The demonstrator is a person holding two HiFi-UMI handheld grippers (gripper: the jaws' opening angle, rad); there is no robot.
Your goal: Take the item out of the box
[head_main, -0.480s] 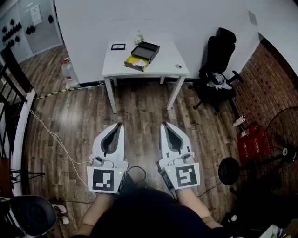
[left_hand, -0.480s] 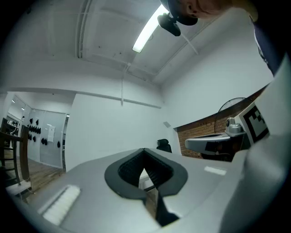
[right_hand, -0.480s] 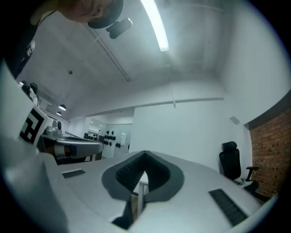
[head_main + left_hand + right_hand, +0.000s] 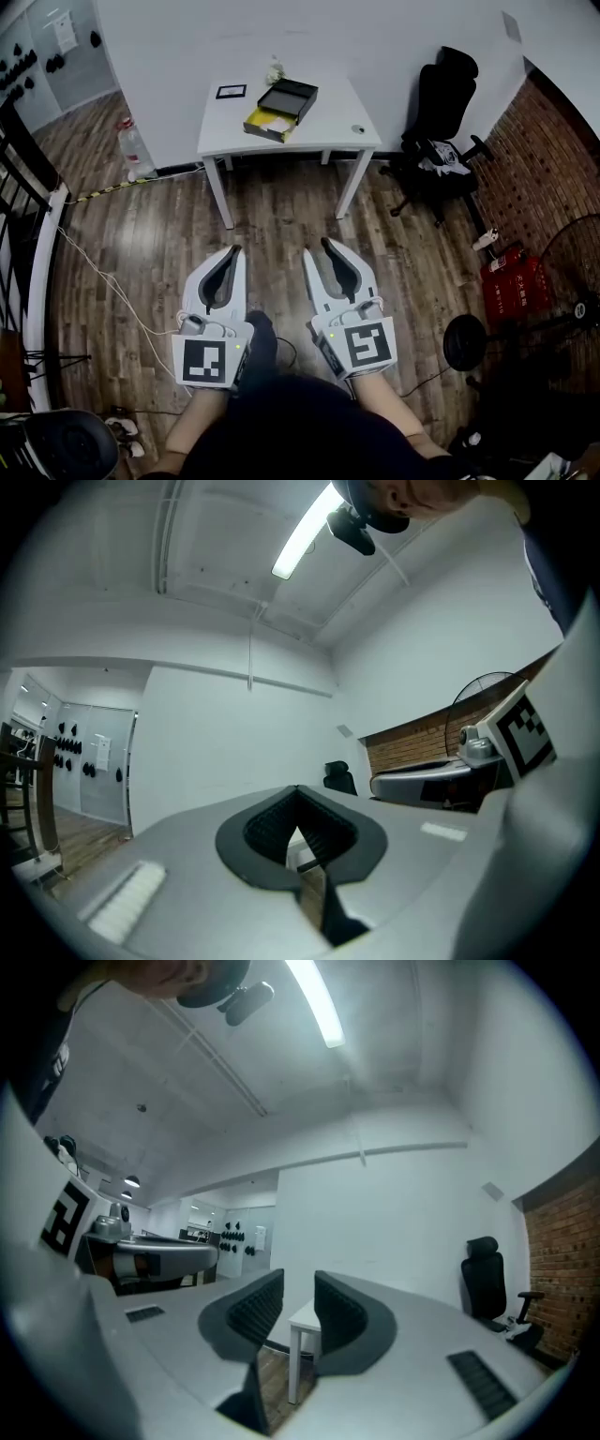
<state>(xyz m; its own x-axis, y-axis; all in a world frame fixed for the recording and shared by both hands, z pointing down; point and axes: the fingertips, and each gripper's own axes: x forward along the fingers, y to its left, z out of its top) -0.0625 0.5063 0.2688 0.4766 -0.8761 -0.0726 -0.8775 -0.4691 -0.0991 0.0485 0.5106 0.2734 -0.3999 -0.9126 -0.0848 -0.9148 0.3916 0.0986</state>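
Note:
A black box (image 4: 290, 97) with a yellow part at its front lies open on the white table (image 4: 328, 111) far ahead; what it holds is too small to make out. Both grippers hang low over the wooden floor, well short of the table. My left gripper (image 4: 234, 250) has its fingertips together, with nothing in it (image 4: 298, 794). My right gripper (image 4: 316, 247) stands open, a clear gap between its pads, which hold nothing (image 4: 298, 1288). A corner of the table (image 4: 302, 1321) shows through that gap.
On the table also lie a small black-framed card (image 4: 231, 91) and a small round object (image 4: 357, 129). A black office chair (image 4: 441, 103) stands right of the table, a red case (image 4: 511, 286) and a fan by the brick wall. A water bottle (image 4: 131, 145) and a cable lie left.
The right gripper's jaws have parted and it has swung a little to the left. The left gripper has barely moved.

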